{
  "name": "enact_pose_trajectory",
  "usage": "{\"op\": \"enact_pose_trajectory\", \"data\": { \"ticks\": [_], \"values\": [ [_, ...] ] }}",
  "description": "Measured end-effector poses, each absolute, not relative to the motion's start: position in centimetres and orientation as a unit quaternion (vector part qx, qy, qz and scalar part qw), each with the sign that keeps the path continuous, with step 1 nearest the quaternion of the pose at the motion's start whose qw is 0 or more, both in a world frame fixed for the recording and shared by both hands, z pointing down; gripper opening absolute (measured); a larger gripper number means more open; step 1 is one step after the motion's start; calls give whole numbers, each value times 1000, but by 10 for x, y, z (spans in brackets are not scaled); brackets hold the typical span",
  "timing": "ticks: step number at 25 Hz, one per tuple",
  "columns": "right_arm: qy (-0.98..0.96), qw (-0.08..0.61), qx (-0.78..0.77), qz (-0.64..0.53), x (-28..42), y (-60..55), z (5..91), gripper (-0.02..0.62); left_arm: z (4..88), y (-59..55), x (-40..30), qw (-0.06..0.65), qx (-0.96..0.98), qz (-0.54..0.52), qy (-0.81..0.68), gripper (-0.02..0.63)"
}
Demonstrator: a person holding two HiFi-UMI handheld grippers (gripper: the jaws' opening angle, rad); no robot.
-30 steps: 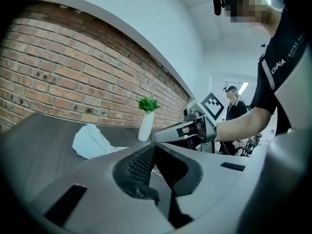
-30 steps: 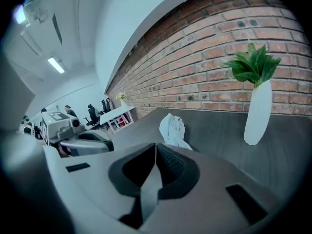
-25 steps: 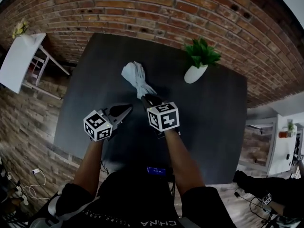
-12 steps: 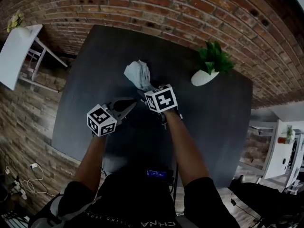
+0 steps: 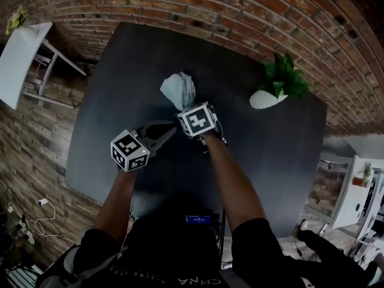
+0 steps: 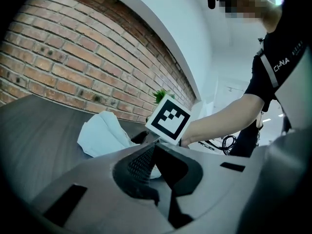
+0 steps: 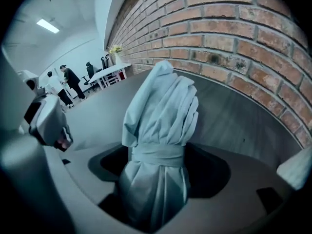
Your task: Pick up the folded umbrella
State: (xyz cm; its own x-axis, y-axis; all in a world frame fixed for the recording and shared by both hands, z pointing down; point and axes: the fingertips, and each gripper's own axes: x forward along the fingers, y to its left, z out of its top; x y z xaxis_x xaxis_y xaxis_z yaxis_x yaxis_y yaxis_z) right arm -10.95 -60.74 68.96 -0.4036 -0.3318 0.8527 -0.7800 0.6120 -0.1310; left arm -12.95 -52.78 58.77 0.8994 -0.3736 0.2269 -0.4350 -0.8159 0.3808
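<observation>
Folded umbrella [image 5: 180,90]: pale blue-grey cloth bound by a strap round its middle. It lies on the dark bench [image 5: 114,101] near the centre, at 12 o'clock from the person in the head view. Its near end runs in under the marker cube of the right tongs.
Right tongs [image 5: 188,105]: tilted steeply down over the near end of the folded umbrella. The jaws have just been opening and stand wide apart. The strapped part of the umbrella [image 7: 158,130] sits between them, with a dark gap on either side, so the pads are not pressing on it.
Left tongs [image 5: 170,128]: at 7 o'clock from the umbrella, close beside the right tongs and held nearly level, tip aimed toward 1 o'clock. The jaws are closed together with nothing between them.
Left gripper view: the umbrella [image 6: 102,133] lies at 10 o'clock from the jaw tips, not touching them.
Potted plant [image 5: 279,86]: white pot at 3 o'clock from the umbrella, well apart from it, close to the brick wall [image 5: 210,5].
</observation>
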Motion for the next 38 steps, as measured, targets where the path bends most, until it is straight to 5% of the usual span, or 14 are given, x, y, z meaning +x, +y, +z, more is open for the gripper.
{"op": "enact_pose_trajectory", "data": {
  "ticks": [22,38],
  "values": [
    [-783,391,382,296,-96,-584,691,296,586,-496,-132,228,947,82,-210,3],
    [-851,216,409,248,-91,-541,534,293,512,-454,-143,167,953,62,-244,3]
  ]
}}
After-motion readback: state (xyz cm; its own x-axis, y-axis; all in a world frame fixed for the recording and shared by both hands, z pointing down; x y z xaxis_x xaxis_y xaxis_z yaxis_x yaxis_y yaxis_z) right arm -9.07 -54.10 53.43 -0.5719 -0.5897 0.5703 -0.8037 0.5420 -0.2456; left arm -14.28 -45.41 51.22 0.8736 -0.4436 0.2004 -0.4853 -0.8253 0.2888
